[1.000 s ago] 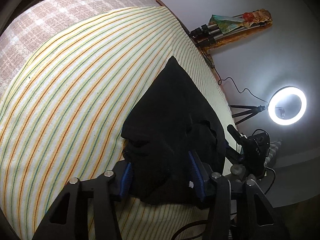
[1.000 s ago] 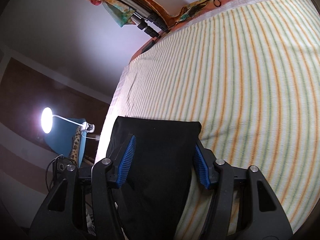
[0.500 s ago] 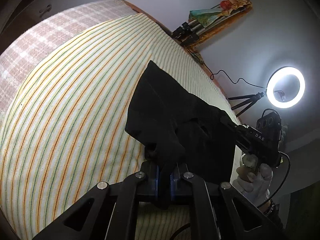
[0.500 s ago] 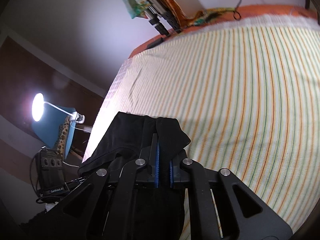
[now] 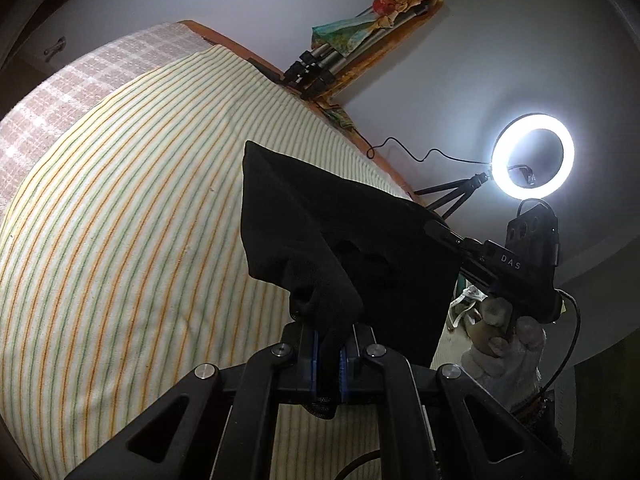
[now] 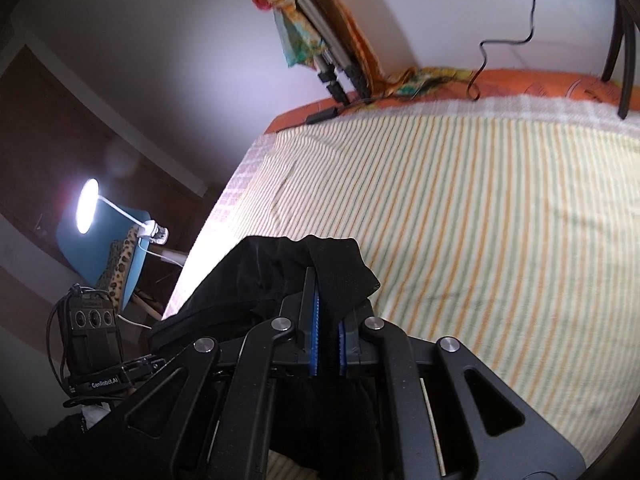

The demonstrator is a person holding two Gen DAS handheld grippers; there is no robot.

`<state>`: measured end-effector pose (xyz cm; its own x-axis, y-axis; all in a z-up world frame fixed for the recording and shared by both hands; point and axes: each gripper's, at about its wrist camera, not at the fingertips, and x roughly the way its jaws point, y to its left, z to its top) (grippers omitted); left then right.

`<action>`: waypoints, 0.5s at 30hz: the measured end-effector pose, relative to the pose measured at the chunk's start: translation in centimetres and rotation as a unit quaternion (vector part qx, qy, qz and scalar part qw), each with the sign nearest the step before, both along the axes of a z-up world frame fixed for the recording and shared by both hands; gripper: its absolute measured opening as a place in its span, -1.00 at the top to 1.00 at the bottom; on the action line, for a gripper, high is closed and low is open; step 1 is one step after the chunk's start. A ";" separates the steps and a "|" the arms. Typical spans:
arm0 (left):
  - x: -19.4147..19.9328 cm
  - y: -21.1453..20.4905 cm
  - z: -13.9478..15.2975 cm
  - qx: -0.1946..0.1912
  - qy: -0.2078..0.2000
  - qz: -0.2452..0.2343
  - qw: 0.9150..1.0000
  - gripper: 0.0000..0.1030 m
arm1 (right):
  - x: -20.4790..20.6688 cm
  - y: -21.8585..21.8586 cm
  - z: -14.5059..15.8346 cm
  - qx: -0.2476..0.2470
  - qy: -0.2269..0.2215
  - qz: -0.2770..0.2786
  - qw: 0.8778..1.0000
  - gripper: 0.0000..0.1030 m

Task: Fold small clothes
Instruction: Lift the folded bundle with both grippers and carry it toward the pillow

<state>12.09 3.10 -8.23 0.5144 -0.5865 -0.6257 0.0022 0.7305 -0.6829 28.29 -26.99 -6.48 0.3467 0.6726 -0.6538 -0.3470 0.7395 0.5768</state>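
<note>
A small black garment [image 5: 360, 240] hangs stretched above the striped bed cover [image 5: 120, 240]. My left gripper [image 5: 329, 344] is shut on one corner of it, a bunch of cloth pinched between the blue pads [image 5: 316, 356]. The other end of the cloth runs to the right gripper's body [image 5: 516, 264], held in a gloved hand [image 5: 508, 356]. In the right wrist view my right gripper [image 6: 327, 320] is shut on the black garment [image 6: 256, 276] too, with cloth bulging over its blue pads [image 6: 316, 336]. The left gripper's body [image 6: 94, 344] shows low on the left.
The bed cover [image 6: 480, 240] spreads wide beyond the cloth. A lit ring light [image 5: 533, 156] on a tripod stands past the bed's edge. A desk lamp [image 6: 88, 204] and blue chair [image 6: 108, 240] stand beside it. Folded tripods [image 5: 320, 68] and a cable [image 6: 512, 36] lie at the headboard.
Both grippers went from open around the flat garment to shut on its edges. Both then rose, lifting the cloth off the bed and stretching it between them.
</note>
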 end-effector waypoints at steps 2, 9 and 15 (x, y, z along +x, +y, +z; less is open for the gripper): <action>0.1 -1.0 0.3 0.000 -0.006 -0.011 1.000 0.93 | 0.0 -1.2 0.6 -0.001 -0.005 -0.006 1.000 0.85; 1.2 -5.7 1.1 -0.004 -0.020 -0.043 0.999 0.93 | -0.4 -5.7 1.9 -0.017 -0.017 -0.026 0.999 0.85; 2.8 -11.1 1.6 -0.006 -0.030 -0.082 0.996 0.93 | -0.7 -11.1 2.8 -0.028 -0.023 -0.052 0.998 0.85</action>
<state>14.89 -8.03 -6.63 0.4471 -0.6726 -0.5896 0.1623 0.7092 -0.6861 27.60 -38.07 -3.69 0.4442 0.5947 -0.6701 -0.2919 0.8032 0.5192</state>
